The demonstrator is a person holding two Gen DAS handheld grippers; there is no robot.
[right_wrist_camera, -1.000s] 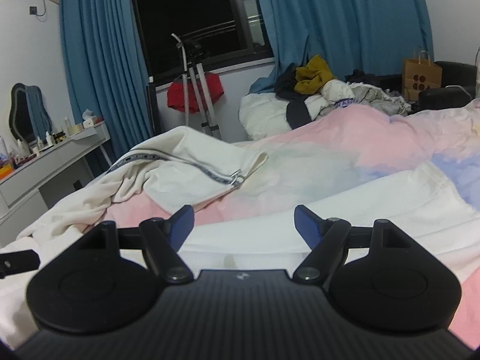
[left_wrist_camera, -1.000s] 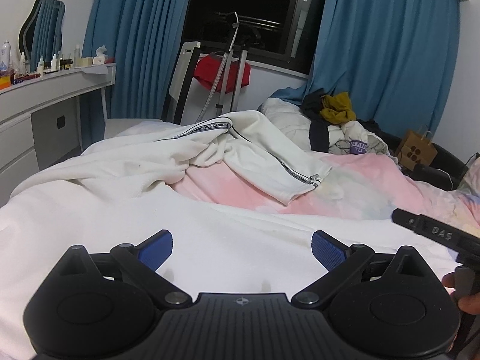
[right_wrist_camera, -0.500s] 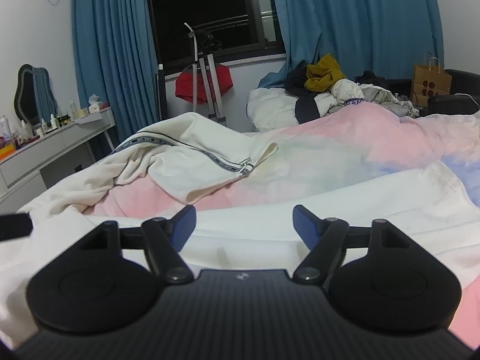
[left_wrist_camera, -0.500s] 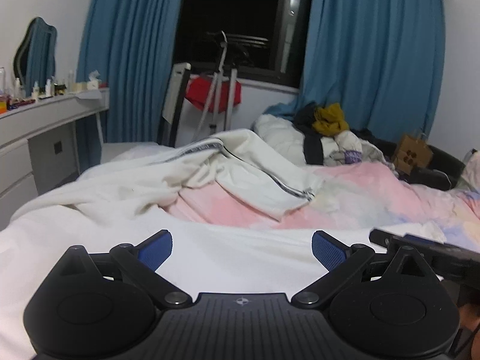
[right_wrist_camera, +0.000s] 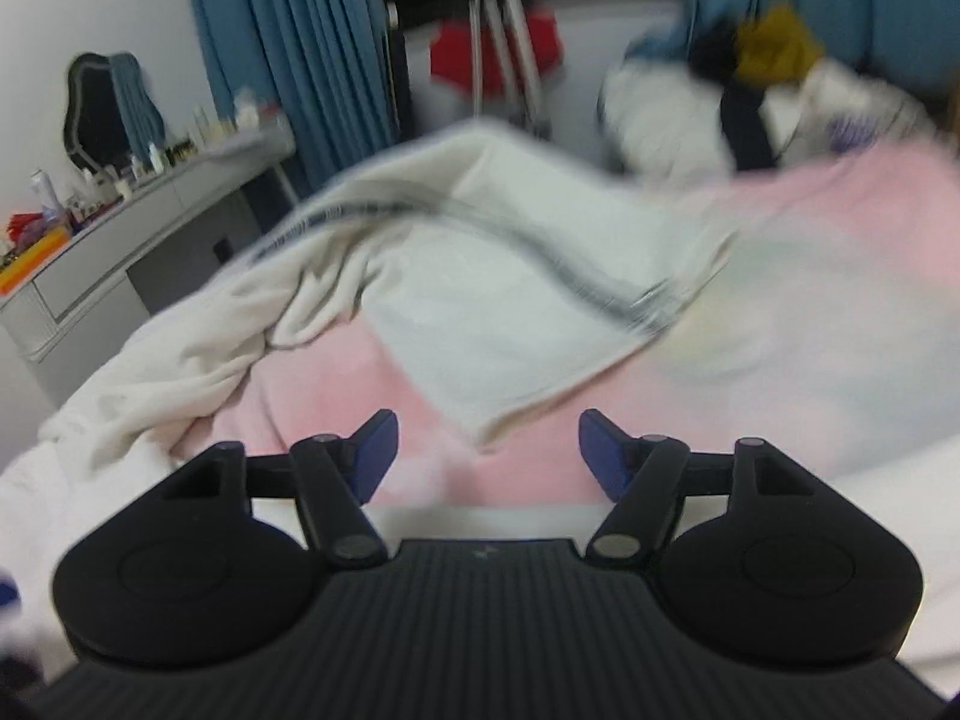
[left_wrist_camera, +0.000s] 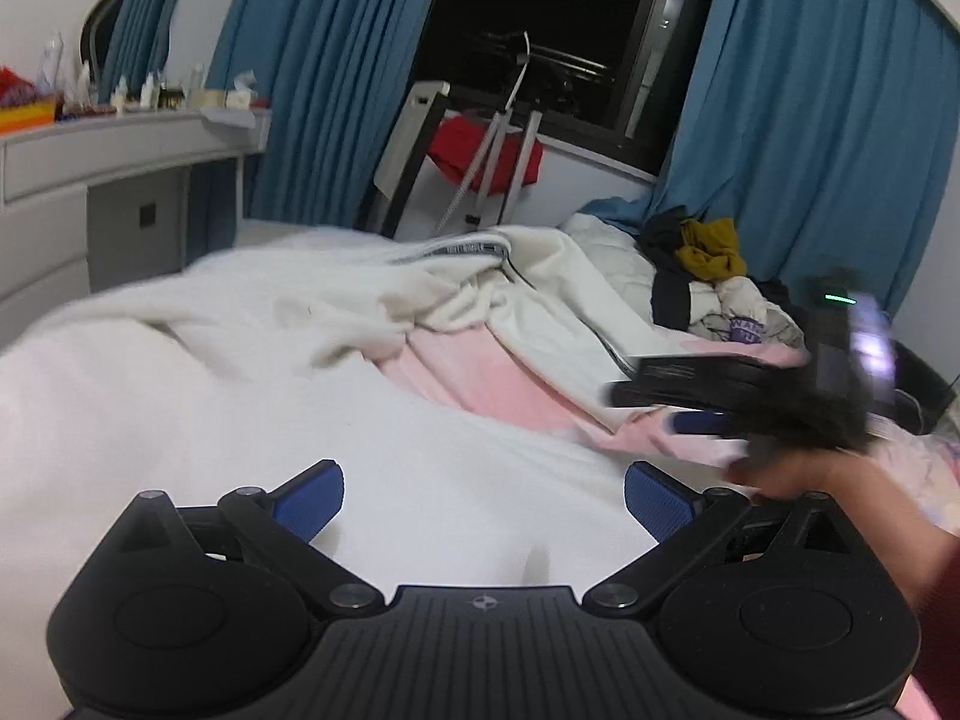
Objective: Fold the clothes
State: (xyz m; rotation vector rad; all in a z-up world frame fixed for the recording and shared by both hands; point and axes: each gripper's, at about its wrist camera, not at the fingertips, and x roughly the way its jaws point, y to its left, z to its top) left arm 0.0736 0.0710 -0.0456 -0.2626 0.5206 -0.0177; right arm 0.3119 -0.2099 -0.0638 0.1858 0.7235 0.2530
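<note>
A cream white garment with dark striped trim (left_wrist_camera: 528, 300) lies crumpled on a pink bedspread (left_wrist_camera: 480, 378), with its near part spread flat below me. It also shows in the right wrist view (right_wrist_camera: 492, 300). My left gripper (left_wrist_camera: 483, 498) is open and empty above the flat white cloth. My right gripper (right_wrist_camera: 487, 450) is open and empty, just short of the garment's folded corner over the pink bedspread (right_wrist_camera: 810, 330). In the left wrist view the right gripper (left_wrist_camera: 696, 420) shows blurred at the right, held by a hand.
A grey dressing table (left_wrist_camera: 90, 180) with bottles and a mirror stands at the left. A pile of other clothes (left_wrist_camera: 714, 276) lies at the bed's far end. Blue curtains (left_wrist_camera: 324, 60), a dark window and a red item on a stand (left_wrist_camera: 480, 150) are behind.
The right gripper has moved forward and left toward the garment's folded corner, now showing in the left wrist view. Both views are motion blurred. Both grippers stay open.
</note>
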